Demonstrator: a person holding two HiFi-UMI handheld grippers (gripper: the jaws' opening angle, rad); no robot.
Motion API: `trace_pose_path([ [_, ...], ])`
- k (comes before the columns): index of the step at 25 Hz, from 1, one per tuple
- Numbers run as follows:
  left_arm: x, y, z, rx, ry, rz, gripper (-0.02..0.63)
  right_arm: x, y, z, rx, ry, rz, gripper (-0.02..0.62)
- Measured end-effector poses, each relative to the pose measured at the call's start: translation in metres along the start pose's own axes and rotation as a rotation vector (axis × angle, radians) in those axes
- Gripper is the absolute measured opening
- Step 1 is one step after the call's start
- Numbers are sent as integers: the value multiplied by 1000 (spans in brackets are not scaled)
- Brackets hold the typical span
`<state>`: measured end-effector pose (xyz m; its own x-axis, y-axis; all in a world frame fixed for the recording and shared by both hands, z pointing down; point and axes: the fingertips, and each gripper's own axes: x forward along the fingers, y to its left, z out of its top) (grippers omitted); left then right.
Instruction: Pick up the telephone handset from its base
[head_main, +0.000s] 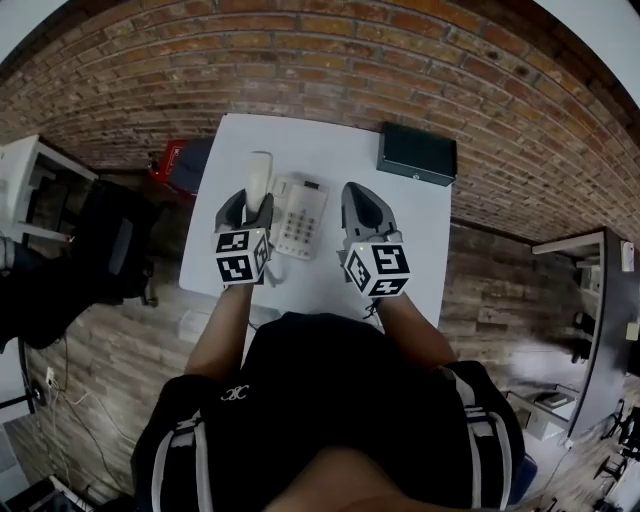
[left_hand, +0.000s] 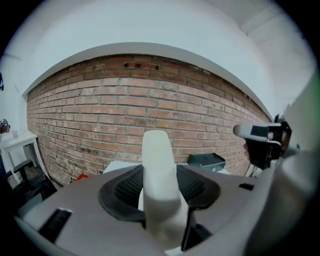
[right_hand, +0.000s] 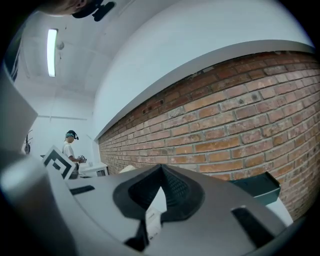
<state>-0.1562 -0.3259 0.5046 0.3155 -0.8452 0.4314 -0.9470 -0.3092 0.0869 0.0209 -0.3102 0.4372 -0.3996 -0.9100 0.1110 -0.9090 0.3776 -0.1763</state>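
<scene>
Overhead, the head view shows a white table (head_main: 410, 235) set against a brick wall (head_main: 330, 70). A dark box (head_main: 417, 153) sits at its far right corner, and bare tabletop lies open between the box and the telephone base (head_main: 301, 218). The left gripper (head_main: 247, 205) hangs close to the table's left edge, and the right gripper (head_main: 362, 200) sits just right of the base. The cream handset (head_main: 260, 178) runs along the base's left side, its far end poking out past the left gripper's tips.

Next, in the left gripper view, the left gripper (left_hand: 159, 172) has its ribbed pads pressed against both flanks of the handset (left_hand: 157, 150). The handset is smooth and pale and rises against the brickwork (left_hand: 100, 110).

Last, in the right gripper view, the right gripper (right_hand: 161, 172) has its tips meeting in a point with nothing between them. The box (right_hand: 255, 187) lies far right, and a person (right_hand: 70, 145) stands far left.
</scene>
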Motion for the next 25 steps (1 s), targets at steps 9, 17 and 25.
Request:
trace_pose_path([
  [9, -57, -25, 66, 60, -217, 33, 206, 6, 9, 22, -12, -62, 25, -3],
  [17, -66, -35, 77, 70, -261, 39, 206, 6, 10, 27, -11, -73, 34, -3],
  [25, -64, -35, 68, 43, -237, 33, 206, 3, 7, 24, 2, -68, 35, -3],
])
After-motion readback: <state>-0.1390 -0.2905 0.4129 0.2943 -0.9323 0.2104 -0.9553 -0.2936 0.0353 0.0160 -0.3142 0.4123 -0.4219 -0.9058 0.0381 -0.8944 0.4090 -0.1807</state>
